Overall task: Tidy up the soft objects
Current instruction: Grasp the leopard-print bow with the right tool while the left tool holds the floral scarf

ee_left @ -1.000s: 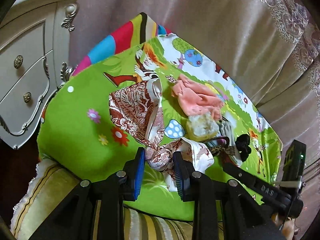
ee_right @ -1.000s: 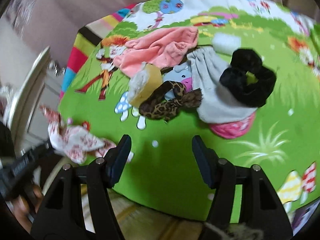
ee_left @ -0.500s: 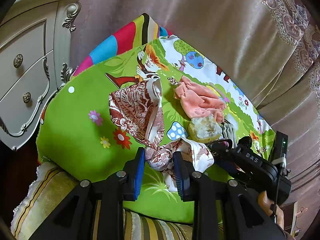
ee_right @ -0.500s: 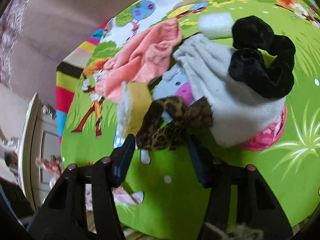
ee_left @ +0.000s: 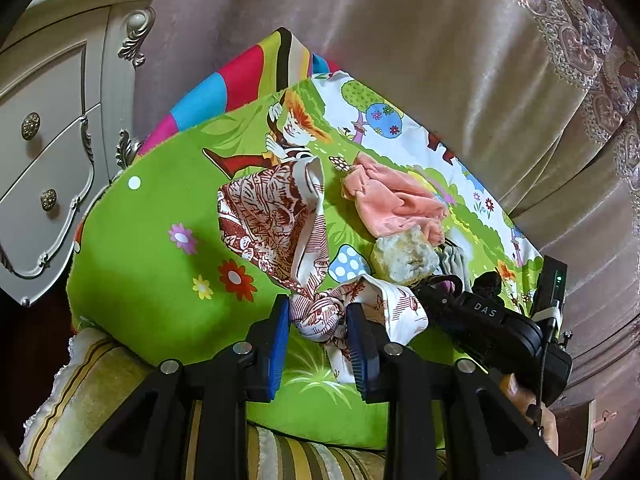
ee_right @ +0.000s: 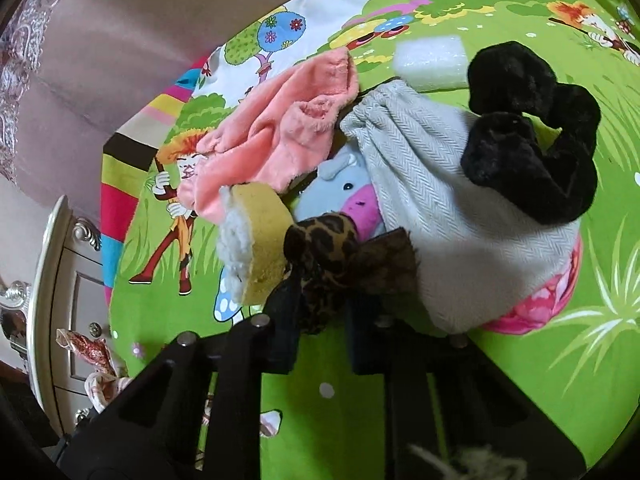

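Right gripper (ee_right: 320, 312) closing on leopard-print scrunchie (ee_right: 340, 256) between jaws; left gripper (ee_left: 316, 332) clamps patterned scarf (ee_left: 280, 224).

Fuzzy pink cloth (ee_right: 276, 132), plush black scrunchie (ee_right: 532, 140), herringbone-woven grey pouch (ee_right: 460, 208) (matt), porous yellow sponge (ee_right: 260, 236), glossy satin curtain (ee_left: 420, 40)

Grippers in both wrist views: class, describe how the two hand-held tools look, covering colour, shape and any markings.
The left gripper has black angular arms with silver bolts and ribbed blue pads. The right gripper is built the same in black; its pads look dark there. In the left view its black body carries white "DAS" lettering, a thin cable and a green light.
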Demonstrator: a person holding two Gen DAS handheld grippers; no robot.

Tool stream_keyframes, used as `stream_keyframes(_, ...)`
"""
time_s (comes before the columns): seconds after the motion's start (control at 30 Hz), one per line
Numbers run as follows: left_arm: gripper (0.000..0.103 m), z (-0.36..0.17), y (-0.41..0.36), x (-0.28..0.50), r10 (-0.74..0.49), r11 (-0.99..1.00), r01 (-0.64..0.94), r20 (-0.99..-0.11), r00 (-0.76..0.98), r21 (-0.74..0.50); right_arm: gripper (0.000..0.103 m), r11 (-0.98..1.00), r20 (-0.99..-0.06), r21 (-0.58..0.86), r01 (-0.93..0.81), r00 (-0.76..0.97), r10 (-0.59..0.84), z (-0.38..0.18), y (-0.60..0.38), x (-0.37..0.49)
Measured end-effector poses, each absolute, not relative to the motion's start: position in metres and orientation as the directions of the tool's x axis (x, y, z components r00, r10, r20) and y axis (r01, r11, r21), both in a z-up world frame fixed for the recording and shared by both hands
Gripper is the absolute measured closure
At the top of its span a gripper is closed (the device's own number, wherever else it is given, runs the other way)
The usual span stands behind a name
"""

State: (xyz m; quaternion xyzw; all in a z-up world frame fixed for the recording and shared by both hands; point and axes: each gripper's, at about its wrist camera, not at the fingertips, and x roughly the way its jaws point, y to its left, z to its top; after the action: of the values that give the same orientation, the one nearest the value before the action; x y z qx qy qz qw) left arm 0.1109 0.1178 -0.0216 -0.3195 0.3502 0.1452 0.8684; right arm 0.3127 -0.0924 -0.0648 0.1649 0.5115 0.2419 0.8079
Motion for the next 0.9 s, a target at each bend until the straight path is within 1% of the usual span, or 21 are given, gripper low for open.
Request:
stream_keyframes(0.2,0.074,-0.02,0.116,0.109,0.035,0.759,-0.471,-0.695,0.718,-0.449,0.083,0.813,-0.723,0.529,-0.243,0.373,0.582,-0.051,-0.105,0.299)
stream_keyframes(0.57,0.074,-0.009,0.103,0.107,0.05,0.795,-0.437,-0.673,0.738,-0.421,0.083,0.821,-0.7,0.469,-0.325,0.431,0.57,-0.018,-0.128,0.265)
stream_keyframes(0.9,0.074,0.011,0.078,0.102,0.029,0.83,-0.37,-0.63,0.776,-0.417,0.083,0.868,-0.72,0.3,-0.396,0.502,0.478,0.007,-0.14,0.233)
